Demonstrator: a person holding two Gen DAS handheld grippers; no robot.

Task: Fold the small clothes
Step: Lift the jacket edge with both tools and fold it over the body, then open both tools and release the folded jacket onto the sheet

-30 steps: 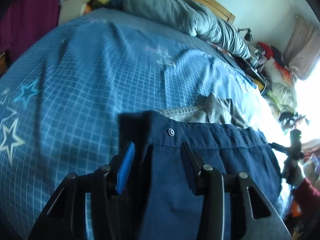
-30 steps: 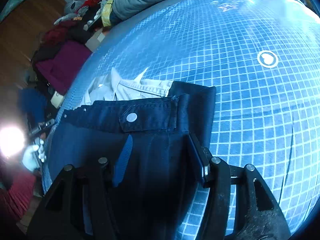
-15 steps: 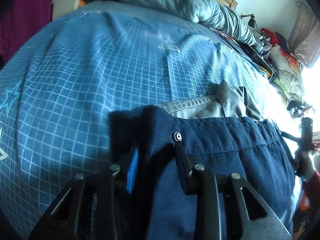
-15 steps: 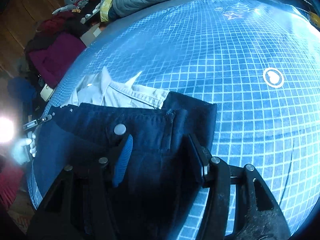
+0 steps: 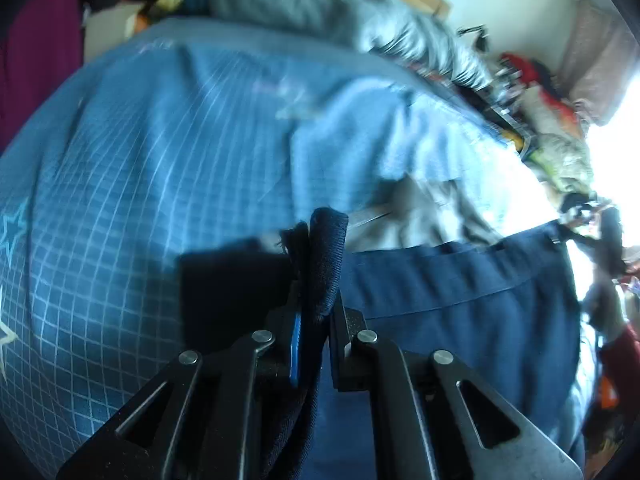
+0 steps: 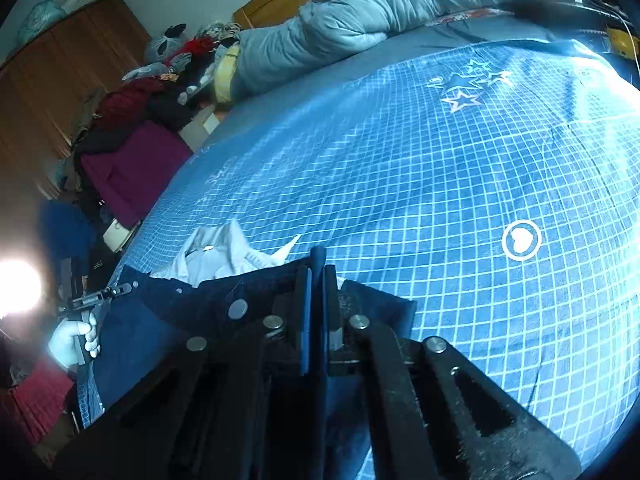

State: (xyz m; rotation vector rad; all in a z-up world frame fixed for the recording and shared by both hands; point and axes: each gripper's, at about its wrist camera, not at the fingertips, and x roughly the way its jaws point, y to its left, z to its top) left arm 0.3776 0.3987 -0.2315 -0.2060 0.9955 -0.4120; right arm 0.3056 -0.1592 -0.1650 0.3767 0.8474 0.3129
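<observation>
While the scene is read from largest to smallest, these items are noted:
Bed: covered by a blue grid-patterned sheet printed with stars and a heart; a grey duvet is bunched at its far end.
Dark blue shorts: spread on the near part of the bed, the waistband raised at both corners where it is gripped.
Pale shirt: crumpled on the sheet just beyond the waistband, partly overlapped by it.
Left gripper: fingers pressed together on a bunched fold of the waistband corner.
Right gripper: fingers closed on the opposite waistband corner, beside a round button.
</observation>
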